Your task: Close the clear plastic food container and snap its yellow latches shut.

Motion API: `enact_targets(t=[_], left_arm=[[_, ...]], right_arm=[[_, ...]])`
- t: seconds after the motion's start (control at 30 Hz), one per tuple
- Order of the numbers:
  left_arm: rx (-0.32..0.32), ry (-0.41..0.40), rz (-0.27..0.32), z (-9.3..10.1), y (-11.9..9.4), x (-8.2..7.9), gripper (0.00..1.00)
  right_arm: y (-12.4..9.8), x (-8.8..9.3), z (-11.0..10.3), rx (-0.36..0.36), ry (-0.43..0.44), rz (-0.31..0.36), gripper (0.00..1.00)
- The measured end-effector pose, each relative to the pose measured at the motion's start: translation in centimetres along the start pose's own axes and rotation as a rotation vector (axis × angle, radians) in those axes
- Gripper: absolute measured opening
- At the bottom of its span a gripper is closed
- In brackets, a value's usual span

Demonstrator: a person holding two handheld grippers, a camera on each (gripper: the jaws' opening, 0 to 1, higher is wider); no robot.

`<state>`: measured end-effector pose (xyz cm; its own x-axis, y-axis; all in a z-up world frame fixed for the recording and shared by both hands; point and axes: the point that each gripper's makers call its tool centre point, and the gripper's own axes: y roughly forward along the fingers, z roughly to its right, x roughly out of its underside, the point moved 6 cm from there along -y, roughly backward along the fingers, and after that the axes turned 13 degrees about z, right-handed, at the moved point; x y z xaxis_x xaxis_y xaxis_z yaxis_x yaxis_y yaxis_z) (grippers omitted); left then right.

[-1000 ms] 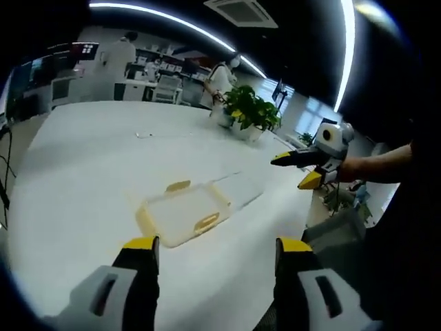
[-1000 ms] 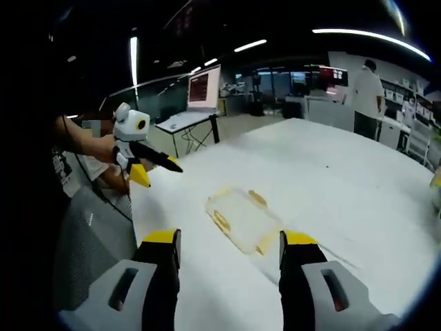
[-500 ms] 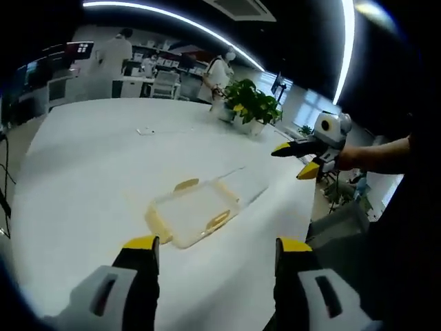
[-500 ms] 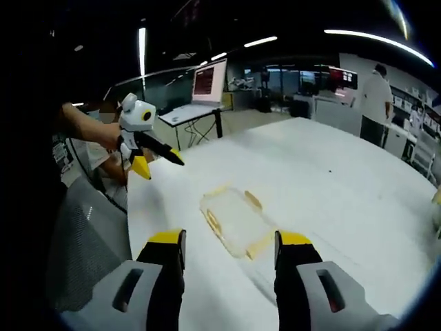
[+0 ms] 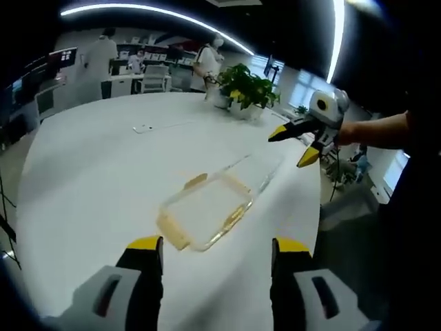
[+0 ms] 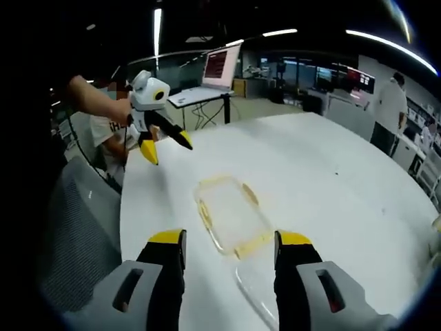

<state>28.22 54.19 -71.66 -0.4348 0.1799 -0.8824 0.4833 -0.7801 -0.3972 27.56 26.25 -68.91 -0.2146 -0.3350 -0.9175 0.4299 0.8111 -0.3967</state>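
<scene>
Clearly early in the job: both tools held above the white table [image 5: 83, 165], neither touching anything. Left gripper [image 5: 215, 243] with jaws apart and empty; same for the right gripper [image 6: 231, 236], jaws spread, nothing between them. From the right gripper view, left gripper [image 6: 167, 143] seen hovering beyond the container's far end, tips parted; from the left gripper view, right gripper [image 5: 293, 146] likewise hanging off past the far end, tips parted.

Clear plastic food container [image 5: 207, 210] lies flat on the table, near the edge closest to the person, well apart from the potted plant [image 5: 249, 89] at the table's far side. Yellow latches [image 5: 195, 181] show along its rim, seemingly flipped outward, not snapped. Clear lid [image 5: 258, 181] appears to lie flat beside the container at one short end, just touching or hinged there; hard to tell which, being transparent.

Long axis in the left gripper view runs from lower left to upper right, lid end pointing toward the right gripper. In the right gripper view, container [image 6: 231, 214] runs lengthwise away from the camera, with the lid [image 6: 251, 289] at the near end between the jaws.

To do the step well, probably: approach the lid from its free edge, pinch lightly, swing over without dragging the base; steady the base with the other tool. Seat all four corners before pressing any latch, then press latches on opposite sides in turn.
</scene>
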Motion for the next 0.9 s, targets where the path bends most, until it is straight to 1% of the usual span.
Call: enact_targets(t=[0.07, 0.17, 0.37, 0.47, 0.67, 0.87, 0.9], left_arm=[[0.003, 0.003, -0.007, -0.2, 0.2, 0.0, 0.59], [0.013, 0.034, -0.038, -0.6, 0.6, 0.0, 0.59], [0.017, 0.046, -0.059, -1.4, 1.0, 0.2, 0.59], [0.018, 0.056, -0.071, -1.7, 1.3, 0.1, 0.58], [0.036, 0.089, -0.103, -2.3, 1.8, 0.2, 0.58], [0.048, 0.113, -0.136, -2.9, 2.3, 0.5, 0.55], [0.054, 0.111, -0.144, -3.0, 2.3, 0.5, 0.52]], right_arm=[[0.2, 0.1, 0.1, -0.004, -0.008, -0.006, 0.49], [0.4, 0.2, 0.4, -0.009, -0.005, -0.013, 0.49], [1.0, 0.6, 1.1, -0.026, -0.027, -0.048, 0.48], [1.4, 0.6, 1.7, -0.022, -0.028, -0.057, 0.50], [2.1, 0.9, 2.6, -0.036, -0.054, -0.092, 0.48], [2.9, 1.2, 2.8, -0.070, -0.084, -0.133, 0.46], [3.1, 1.3, 2.8, -0.080, -0.098, -0.148, 0.45]])
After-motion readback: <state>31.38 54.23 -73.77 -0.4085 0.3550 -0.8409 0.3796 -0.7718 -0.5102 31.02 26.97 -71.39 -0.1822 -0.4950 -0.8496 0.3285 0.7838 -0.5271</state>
